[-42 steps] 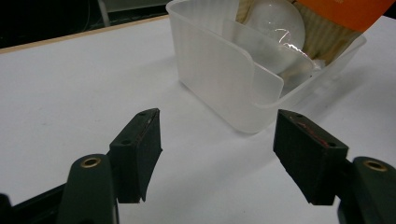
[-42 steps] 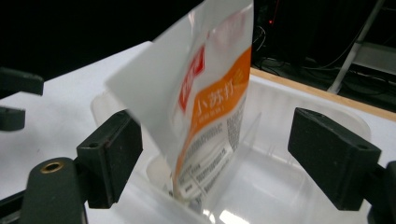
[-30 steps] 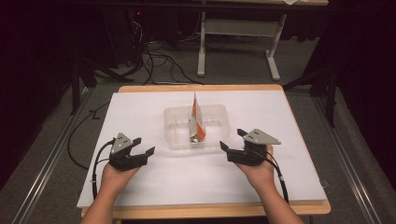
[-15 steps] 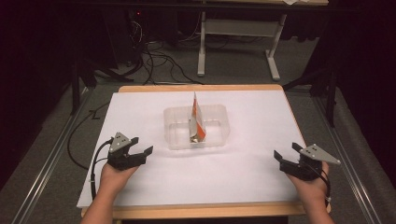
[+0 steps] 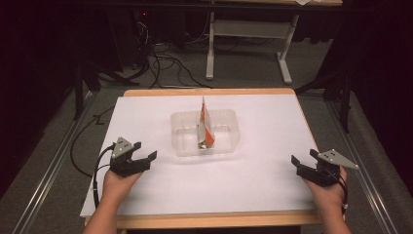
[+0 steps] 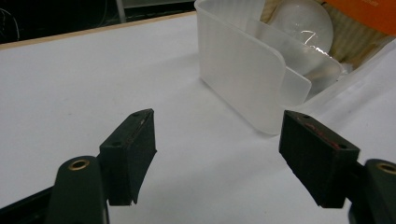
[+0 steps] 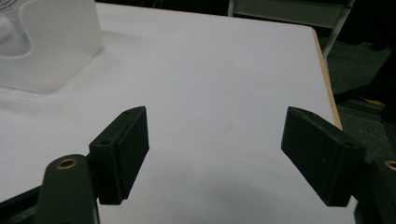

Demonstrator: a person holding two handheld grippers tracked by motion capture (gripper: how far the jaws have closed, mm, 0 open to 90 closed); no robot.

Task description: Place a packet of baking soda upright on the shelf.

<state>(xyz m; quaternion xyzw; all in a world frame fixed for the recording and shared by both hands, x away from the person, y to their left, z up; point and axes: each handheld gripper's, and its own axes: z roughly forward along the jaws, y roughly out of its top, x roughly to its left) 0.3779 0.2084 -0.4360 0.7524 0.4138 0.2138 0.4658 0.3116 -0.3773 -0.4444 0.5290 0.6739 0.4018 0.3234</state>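
Here the clear, ribbed plastic rectangular container (image 5: 205,132) sits near the middle of the white-topped worktop with a light wood edge (image 5: 272,175), and inside it stands an opened orange-and-white cardboard light-bulb box (image 5: 205,122), upright, its tip rising above the container's rim. From the left gripper view, a frosted glass light bulb (image 6: 303,23) lies within that packaging, seen through and over the container's rounded corner wall. The left gripper (image 5: 144,155), black with a grey three-cornered plate on top, is held low over the worktop just beside the container's near left corner; its jaws are spread wide with nothing between them, the container's corner lying just ahead of the right-hand jaw in its own view. The right gripper (image 5: 302,162) is held well apart from the container, near the worktop's right edge toward the person's side, its jaws likewise wide apart and holding nothing, bare white surface between them. In the right gripper view the container stands far off at upper left.
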